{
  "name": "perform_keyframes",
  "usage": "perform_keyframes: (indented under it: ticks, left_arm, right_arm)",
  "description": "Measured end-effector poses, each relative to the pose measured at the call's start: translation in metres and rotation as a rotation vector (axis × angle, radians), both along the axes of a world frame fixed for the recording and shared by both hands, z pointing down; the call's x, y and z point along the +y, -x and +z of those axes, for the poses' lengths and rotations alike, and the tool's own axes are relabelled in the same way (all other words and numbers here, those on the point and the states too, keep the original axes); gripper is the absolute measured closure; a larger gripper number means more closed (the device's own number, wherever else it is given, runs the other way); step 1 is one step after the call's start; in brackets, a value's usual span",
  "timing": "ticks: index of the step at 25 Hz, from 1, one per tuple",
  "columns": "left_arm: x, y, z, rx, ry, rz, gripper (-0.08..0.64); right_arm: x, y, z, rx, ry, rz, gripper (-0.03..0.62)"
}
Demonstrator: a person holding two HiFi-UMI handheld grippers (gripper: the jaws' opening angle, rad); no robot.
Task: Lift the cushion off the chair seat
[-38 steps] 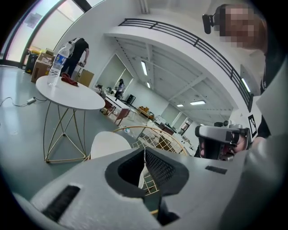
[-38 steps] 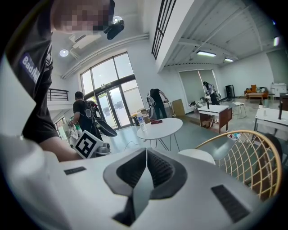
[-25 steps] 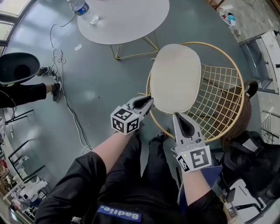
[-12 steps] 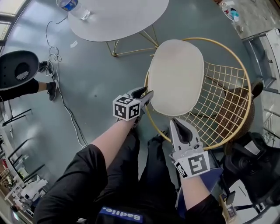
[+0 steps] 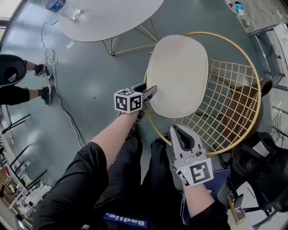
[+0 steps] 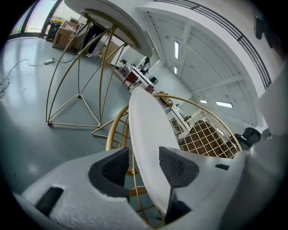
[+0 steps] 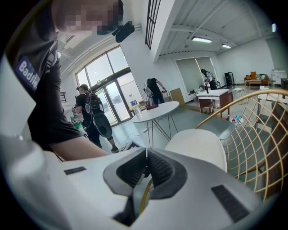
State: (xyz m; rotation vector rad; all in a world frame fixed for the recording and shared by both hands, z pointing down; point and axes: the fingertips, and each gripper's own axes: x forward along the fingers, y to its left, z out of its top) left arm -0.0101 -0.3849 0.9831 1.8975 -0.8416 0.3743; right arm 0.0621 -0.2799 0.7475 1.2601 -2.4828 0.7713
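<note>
A white oval cushion (image 5: 177,74) lies on the seat of a gold wire chair (image 5: 229,108). My left gripper (image 5: 149,91) is at the cushion's near left edge. In the left gripper view its jaws are opening and the cushion (image 6: 146,130) edge runs between the two pads (image 6: 174,165), which do not press on it. The chair's gold rim (image 6: 118,130) shows below. My right gripper (image 5: 177,130) hovers at the chair's front rim, short of the cushion, shut on nothing. In the right gripper view its tips (image 7: 146,156) meet, with the cushion (image 7: 198,146) ahead.
A round white table (image 5: 112,15) on gold legs (image 6: 78,96) stands beyond the chair, a water bottle (image 5: 56,5) on it. A cable (image 5: 56,90) trails over the floor at left, near a person's feet (image 5: 42,83). A dark bag (image 5: 263,168) sits at right. People (image 7: 92,114) stand by the windows.
My left gripper has come down to the cushion's edge and gone from shut to open around it. My right gripper has sunk a little toward the front rim, still shut.
</note>
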Motion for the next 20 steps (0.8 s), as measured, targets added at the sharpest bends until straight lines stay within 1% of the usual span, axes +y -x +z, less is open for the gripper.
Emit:
perform_keyframes:
  ticks: [4, 10, 15, 20]
  left_arm:
    - [-0.001, -0.009, 0.004, 0.005, 0.009, 0.027, 0.353]
    - [-0.002, -0.011, 0.001, 0.016, 0.018, 0.022, 0.41]
    - [0.002, -0.017, -0.023, 0.007, 0.009, 0.042, 0.459]
    - [0.001, -0.02, -0.047, 0.014, -0.009, 0.057, 0.481]
  right_arm:
    - [0.003, -0.005, 0.002, 0.004, 0.008, 0.015, 0.563]
    - [0.01, -0.01, -0.001, 0.0, 0.004, 0.032, 0.563]
    - [0.017, -0.011, -0.02, -0.002, -0.006, 0.043, 0.563]
    - [0.015, -0.005, -0.042, 0.005, -0.038, 0.045, 0.563]
